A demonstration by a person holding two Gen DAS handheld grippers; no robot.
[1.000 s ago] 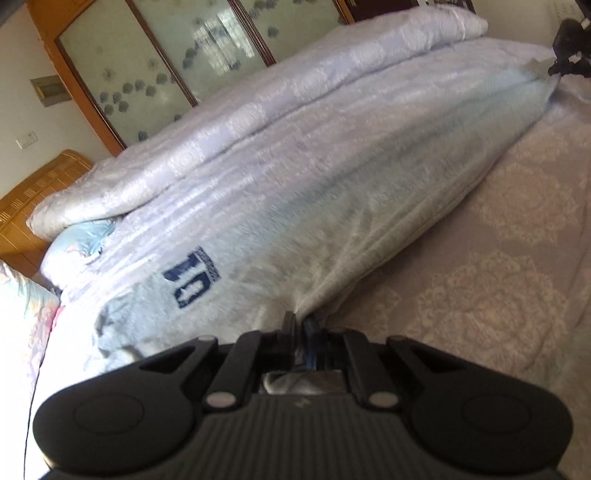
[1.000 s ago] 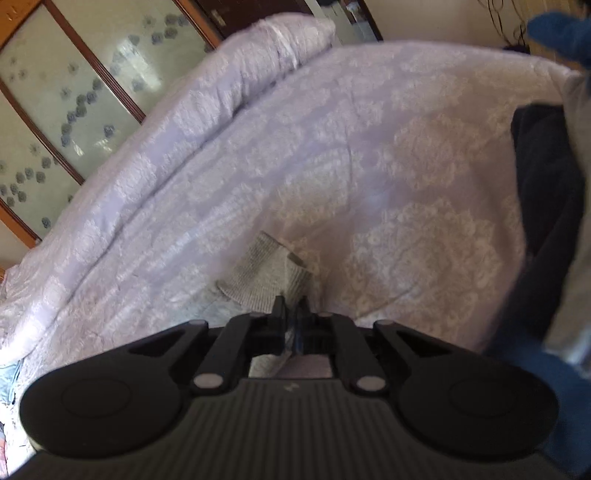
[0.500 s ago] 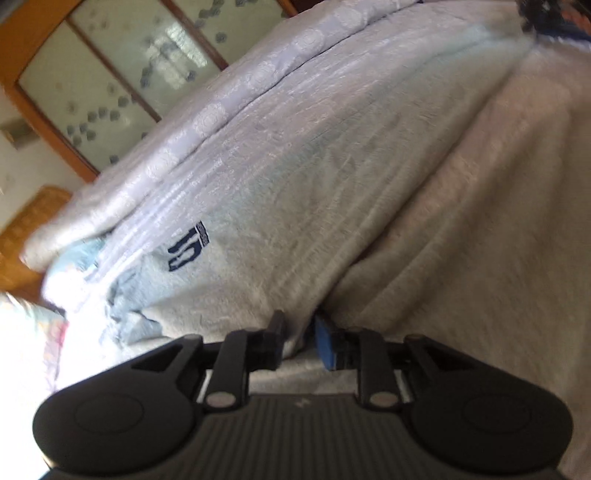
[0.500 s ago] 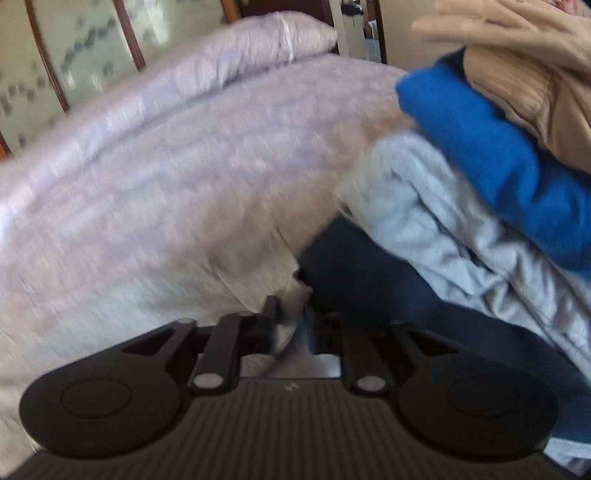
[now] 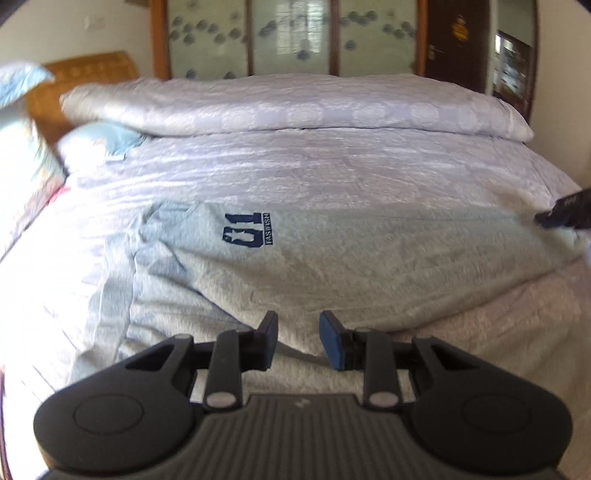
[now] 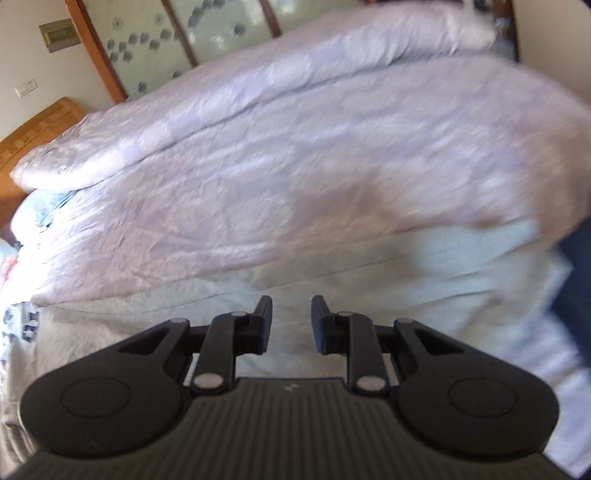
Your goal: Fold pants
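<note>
The grey pants [image 5: 332, 254] lie flat across the bed, lengthwise left to right, with a dark blue "01" print [image 5: 245, 235] near their left end. My left gripper [image 5: 297, 325] is open and empty just above their near edge. In the right wrist view the pants [image 6: 406, 273] show as a pale, blurred band, with the print at the far left [image 6: 22, 325]. My right gripper [image 6: 291, 312] is open and empty over them. The right gripper's tip also shows at the right edge of the left wrist view [image 5: 569, 210].
A rolled white quilt [image 5: 295, 107] lies along the back of the bed. Pillows [image 5: 99, 140] and a wooden headboard [image 5: 85, 70] are at the left. Glass wardrobe doors [image 5: 295, 33] stand behind. A dark blue garment [image 6: 576, 295] lies at the right.
Both grippers have opened and let go of the pants, which now lie flat on the bed. Both have pulled back, and the views have swung round.
</note>
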